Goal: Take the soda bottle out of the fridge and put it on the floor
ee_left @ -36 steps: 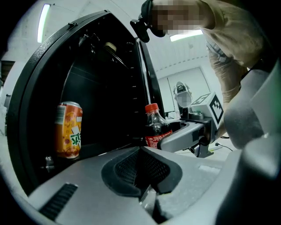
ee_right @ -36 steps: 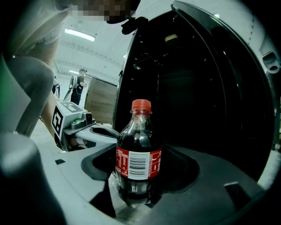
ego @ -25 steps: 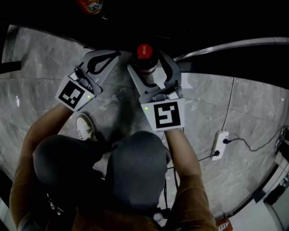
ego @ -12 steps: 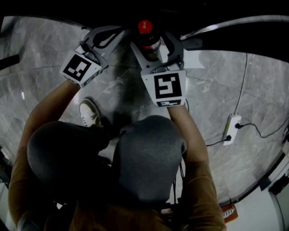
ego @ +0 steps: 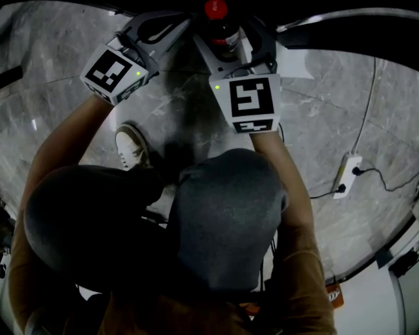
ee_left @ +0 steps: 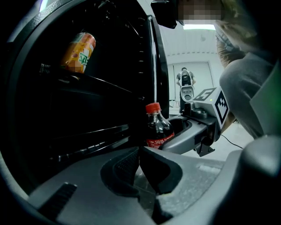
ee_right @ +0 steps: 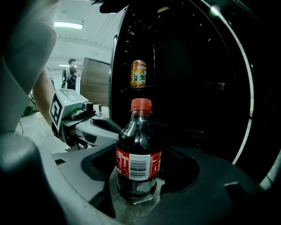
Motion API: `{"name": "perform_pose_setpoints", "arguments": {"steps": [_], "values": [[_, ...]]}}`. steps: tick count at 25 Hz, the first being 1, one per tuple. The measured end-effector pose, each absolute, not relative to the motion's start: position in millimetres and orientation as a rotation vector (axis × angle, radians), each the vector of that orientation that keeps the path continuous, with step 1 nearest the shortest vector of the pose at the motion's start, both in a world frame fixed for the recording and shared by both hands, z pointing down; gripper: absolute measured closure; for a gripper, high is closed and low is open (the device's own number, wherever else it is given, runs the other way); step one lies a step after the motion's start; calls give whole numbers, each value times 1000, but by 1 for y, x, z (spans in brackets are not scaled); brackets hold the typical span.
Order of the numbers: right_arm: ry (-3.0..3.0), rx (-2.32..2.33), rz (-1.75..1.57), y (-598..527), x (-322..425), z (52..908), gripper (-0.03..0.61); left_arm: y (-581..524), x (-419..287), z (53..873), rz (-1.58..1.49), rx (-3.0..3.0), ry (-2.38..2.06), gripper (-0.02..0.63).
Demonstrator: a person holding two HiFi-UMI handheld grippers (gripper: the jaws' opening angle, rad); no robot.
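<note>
A dark soda bottle (ee_right: 138, 151) with a red cap (ego: 215, 9) and a red label stands upright between the jaws of my right gripper (ego: 226, 27), which is shut on its body. It is low, just in front of the open black fridge (ee_right: 189, 88); whether its base touches the marble floor (ego: 340, 98) I cannot tell. My left gripper (ee_left: 139, 152) is shut with nothing in it, its tips meeting. In the head view that left gripper (ego: 175, 21) sits just left of the bottle. From the left gripper view the bottle (ee_left: 157, 129) shows ahead, in the right gripper (ee_left: 197, 129).
An orange drink can (ee_right: 138, 74) stands on a fridge shelf above the bottle. A white power strip (ego: 347, 175) with a cable lies on the floor at the right. The person's shoe (ego: 133, 145) is below the left gripper. Another person (ee_right: 70, 72) stands far off.
Both grippers and the bottle have moved forward, toward the fridge, and now sit at the top of the head view. The right gripper's hold on the bottle is unchanged.
</note>
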State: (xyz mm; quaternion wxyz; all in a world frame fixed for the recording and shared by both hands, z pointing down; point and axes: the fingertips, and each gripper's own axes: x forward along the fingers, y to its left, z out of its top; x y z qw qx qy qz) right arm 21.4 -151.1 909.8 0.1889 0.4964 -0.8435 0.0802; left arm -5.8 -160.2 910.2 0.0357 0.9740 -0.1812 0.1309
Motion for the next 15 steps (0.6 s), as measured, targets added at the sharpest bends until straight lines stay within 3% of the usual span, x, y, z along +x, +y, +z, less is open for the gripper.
{"name": "perform_pose_setpoints", "arguments": {"steps": [15], "values": [[-2338,1354,271,-149,13,956,281,-154,-13,923,490,3003,-540,612]]}}
